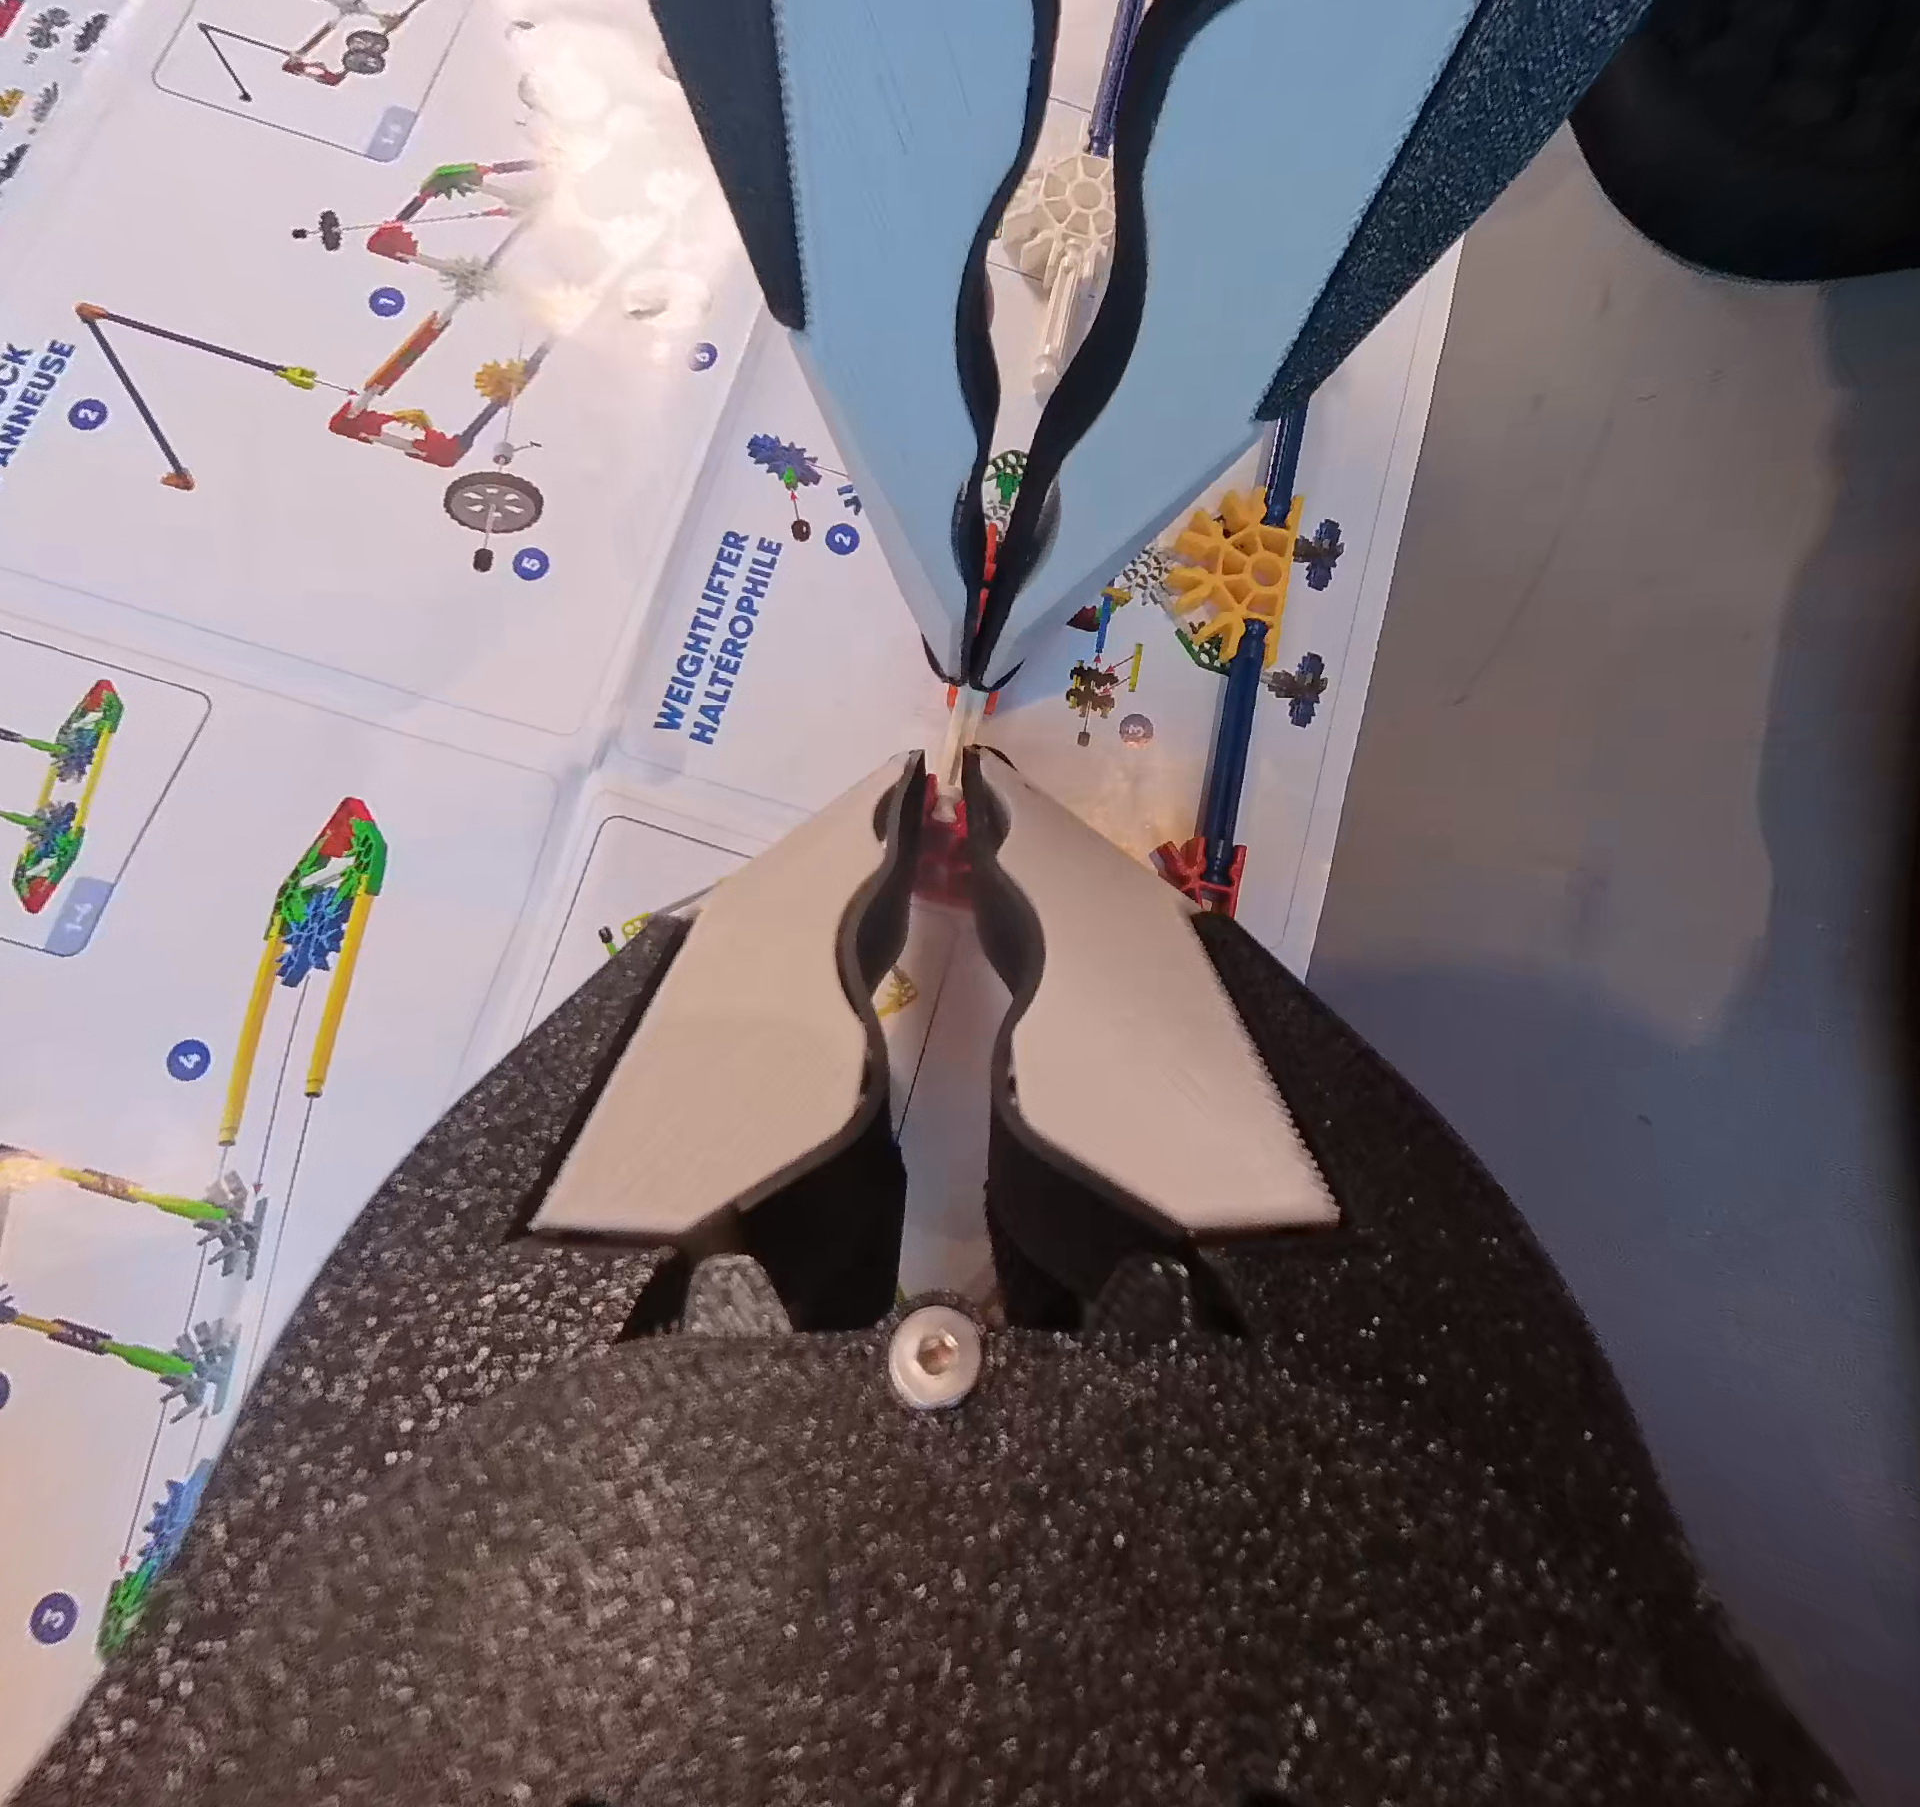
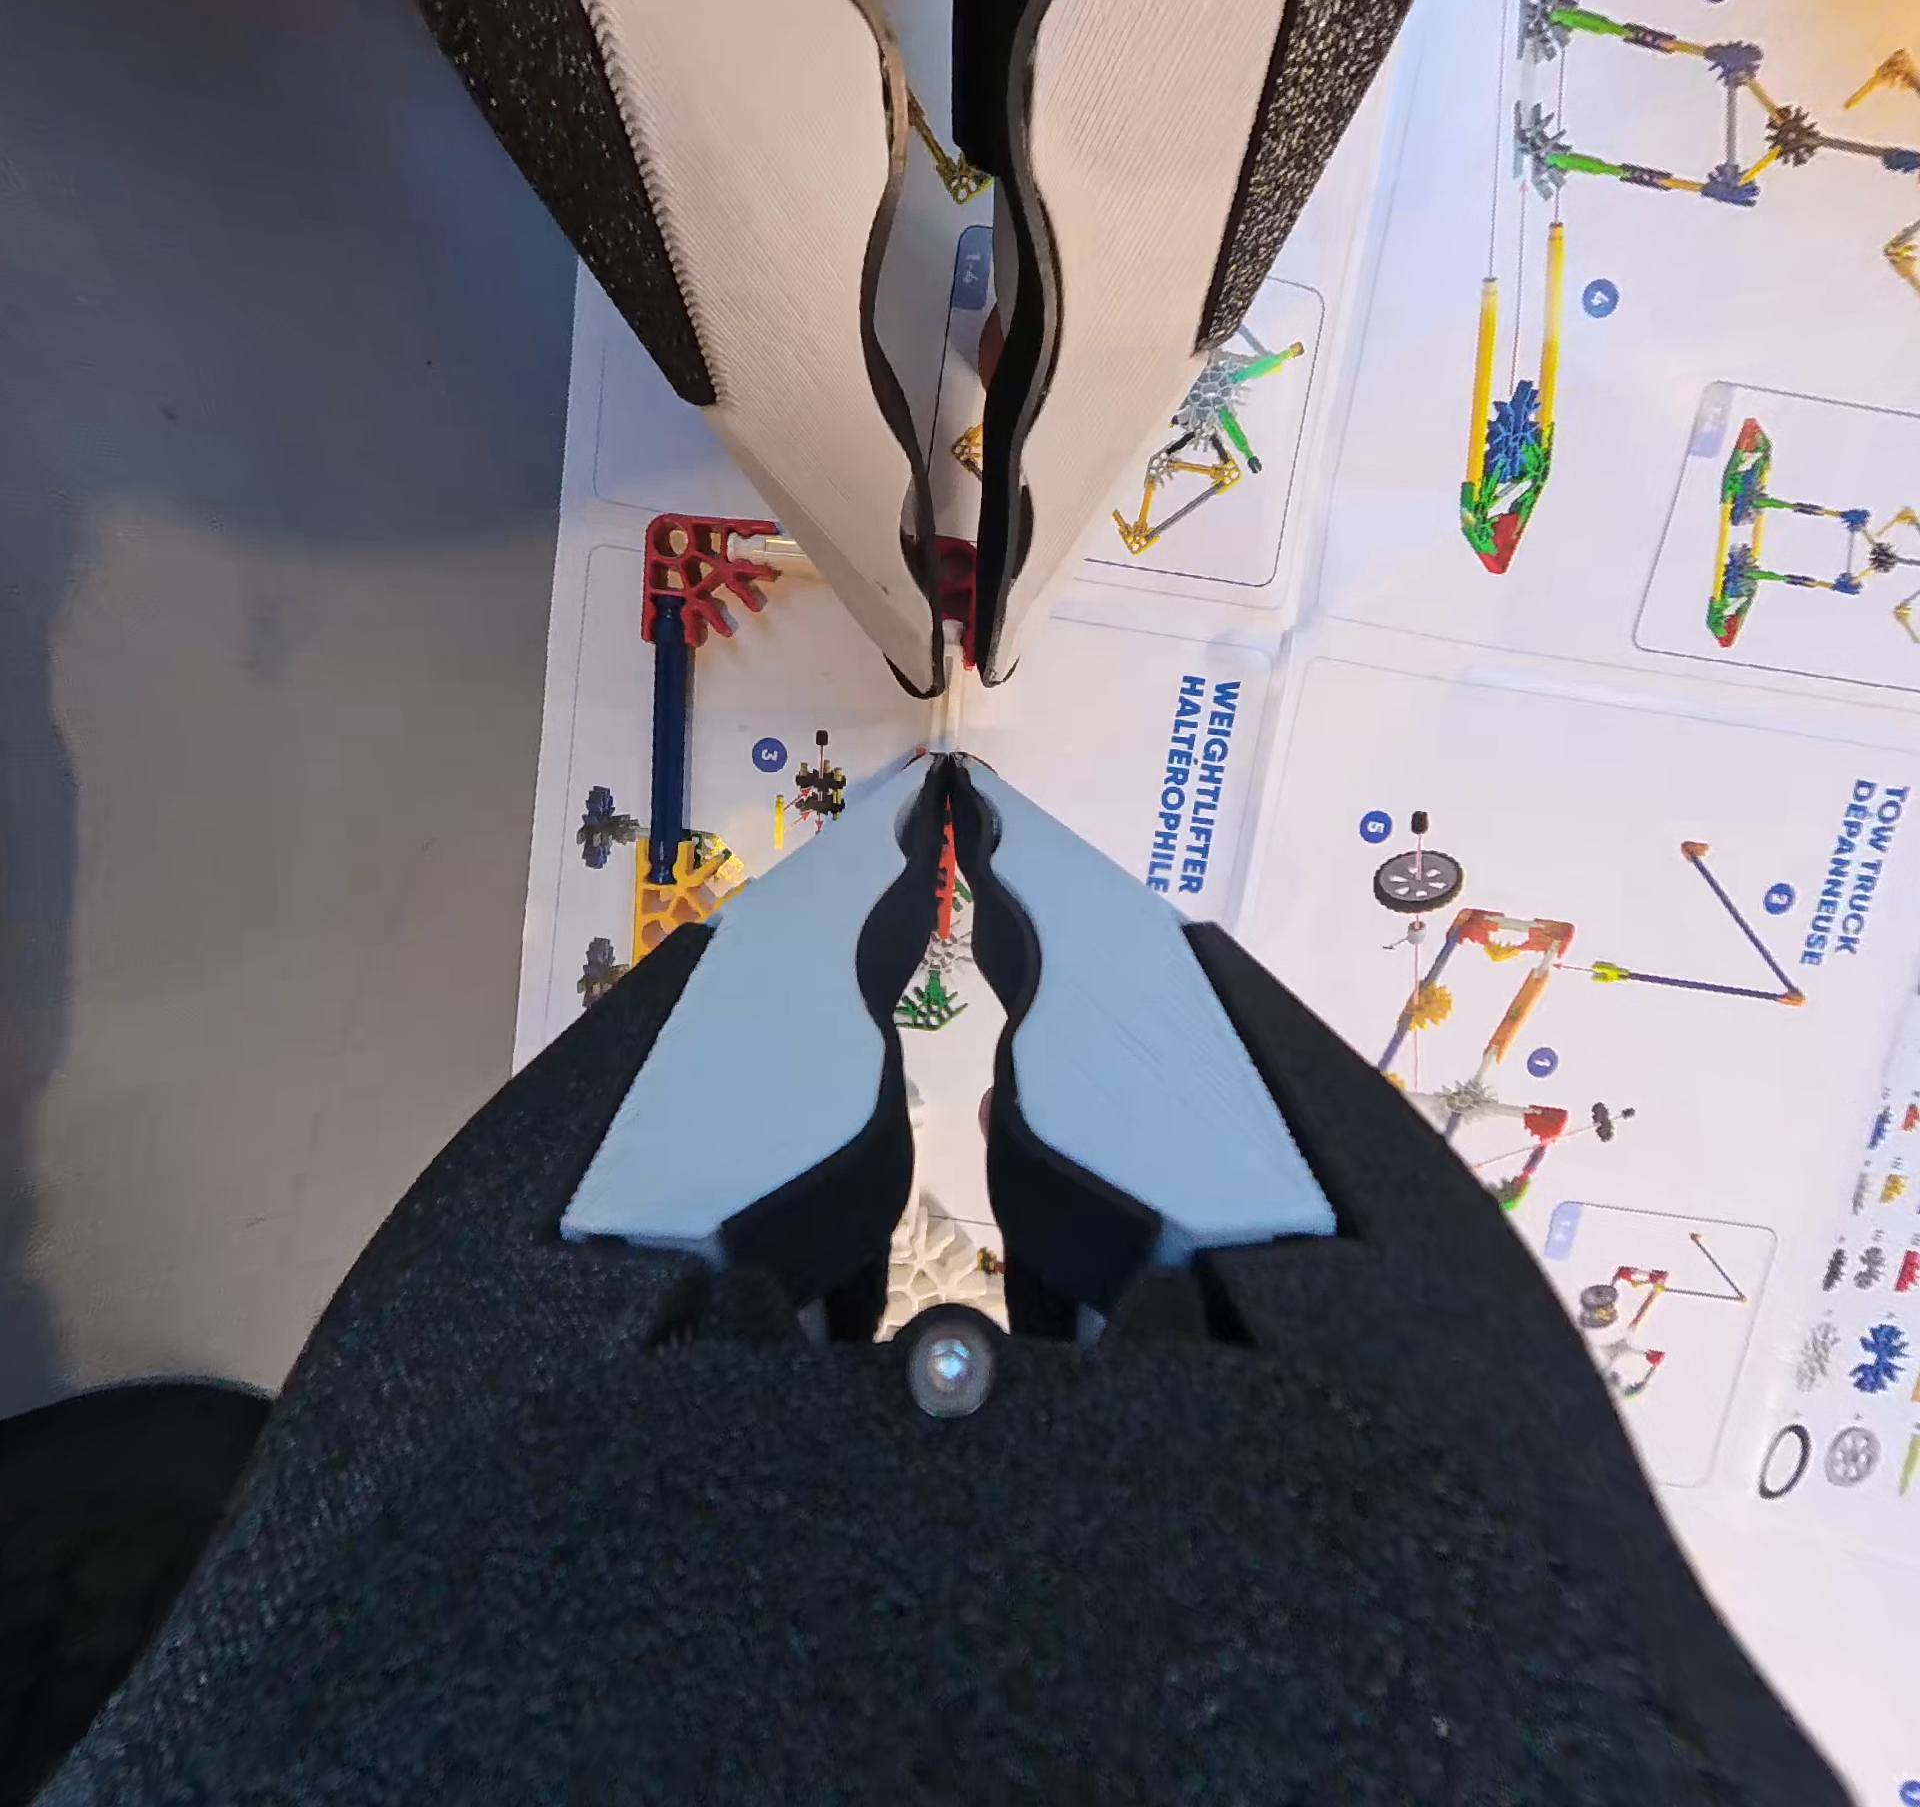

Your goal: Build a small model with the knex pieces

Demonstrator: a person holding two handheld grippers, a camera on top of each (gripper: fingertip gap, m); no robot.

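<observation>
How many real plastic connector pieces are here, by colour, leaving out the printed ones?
Red connector: 2, one in the left gripper jaws
Yellow connector: 1
White connector: 1
Total: 4
The right gripper holds a white rod, not counted.

Left gripper [image 1: 943, 770], seen from its own wrist camera at the bottom of the frame: two pale grey, ridged plastic fingers [image 1: 727, 1051] with wavy black rubber lining and saw-toothed outer edges, set in a speckled black body with one silver hex screw [image 1: 932, 1360] at lower centre. Right gripper [image 2: 945, 768], likewise at the bottom of its own view: light blue fingers [image 2: 769, 1061] of the same shape, black wavy lining, a dark textured body, one shiny screw [image 2: 948, 1371]
</observation>
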